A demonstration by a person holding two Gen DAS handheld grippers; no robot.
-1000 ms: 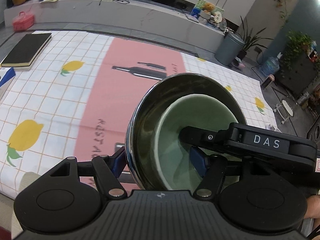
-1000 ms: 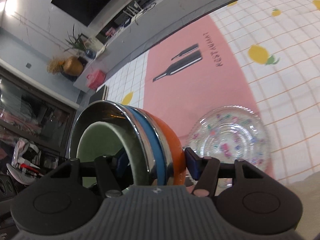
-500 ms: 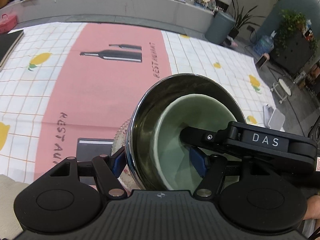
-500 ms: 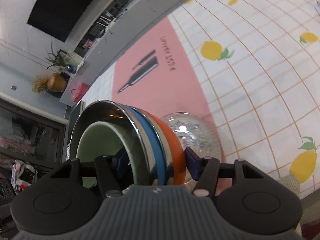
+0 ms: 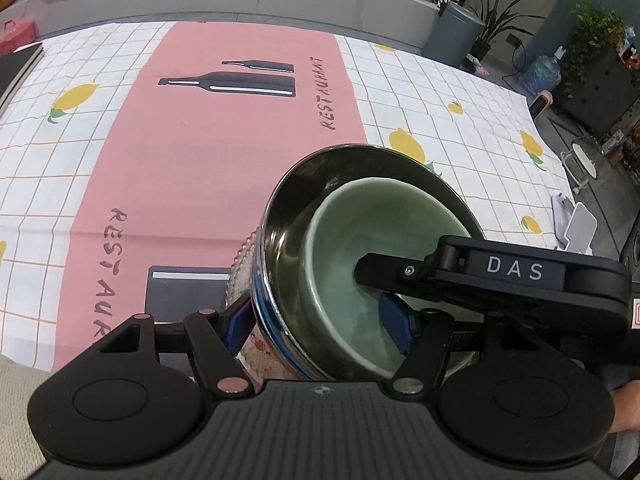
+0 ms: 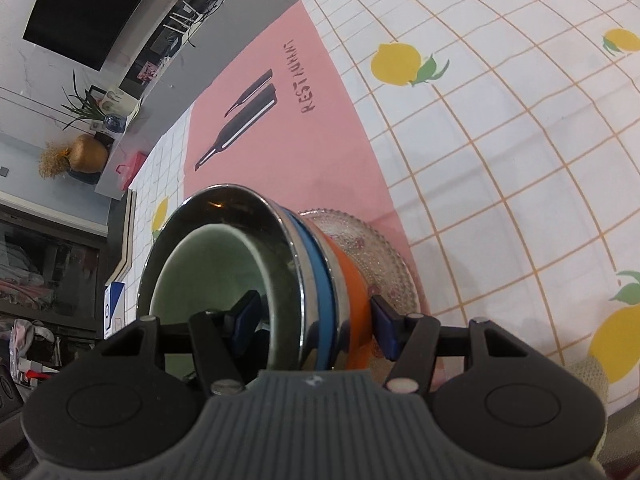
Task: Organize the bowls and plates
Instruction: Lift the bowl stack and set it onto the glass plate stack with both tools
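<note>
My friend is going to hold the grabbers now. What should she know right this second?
Left gripper: shut on the bowl stack's rim, one finger inside the green bowl.
Right gripper: shut on the same stack from the other side.
Stack: green bowl in the steel bowl, then blue bowl and orange bowl, tilted on its side.
Glass plate sits right under the stack on the tablecloth; whether they touch is unclear.
Done: bowls nested.
Left: probably set the stack upright on the plate, then let go.
</note>
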